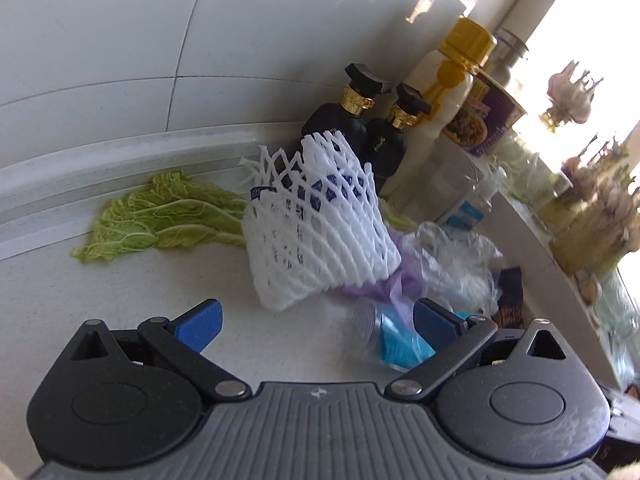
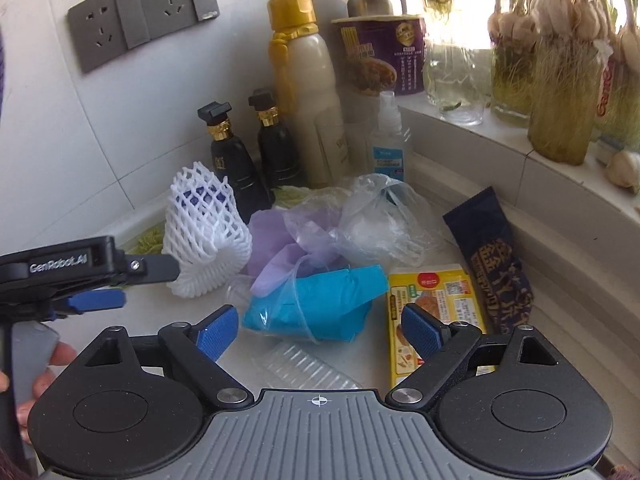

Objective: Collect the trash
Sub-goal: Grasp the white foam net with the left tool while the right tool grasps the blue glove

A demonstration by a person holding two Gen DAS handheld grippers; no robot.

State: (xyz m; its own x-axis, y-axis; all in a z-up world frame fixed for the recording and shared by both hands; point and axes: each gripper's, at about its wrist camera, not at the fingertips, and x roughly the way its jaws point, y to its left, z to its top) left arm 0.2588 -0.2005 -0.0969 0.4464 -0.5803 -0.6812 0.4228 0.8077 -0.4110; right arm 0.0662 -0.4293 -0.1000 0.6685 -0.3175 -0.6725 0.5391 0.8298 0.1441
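A heap of trash lies in the counter corner. A white foam fruit net (image 1: 320, 216) (image 2: 202, 232) stands at its left, with a purple wrapper (image 2: 276, 248), a clear plastic bag (image 2: 380, 216), a blue bag (image 2: 320, 304) inside a clear cup, a yellow packet (image 2: 432, 312) and a dark snack bag (image 2: 496, 264). Green cabbage leaves (image 1: 160, 216) lie by the wall. My left gripper (image 1: 316, 326) is open just short of the foam net, nothing between its pads. My right gripper (image 2: 320, 332) is open above the blue bag, with a ribbed clear tray (image 2: 308, 368) beneath it.
Two black bottles (image 2: 244, 160) with gold collars, a tall bottle (image 2: 308, 92) with a yellow cap, a spray bottle (image 2: 388, 140) and a noodle cup (image 2: 380, 56) stand behind the heap. Jars of sprouting garlic (image 2: 560, 92) line the windowsill. Wall sockets (image 2: 140, 16) sit above.
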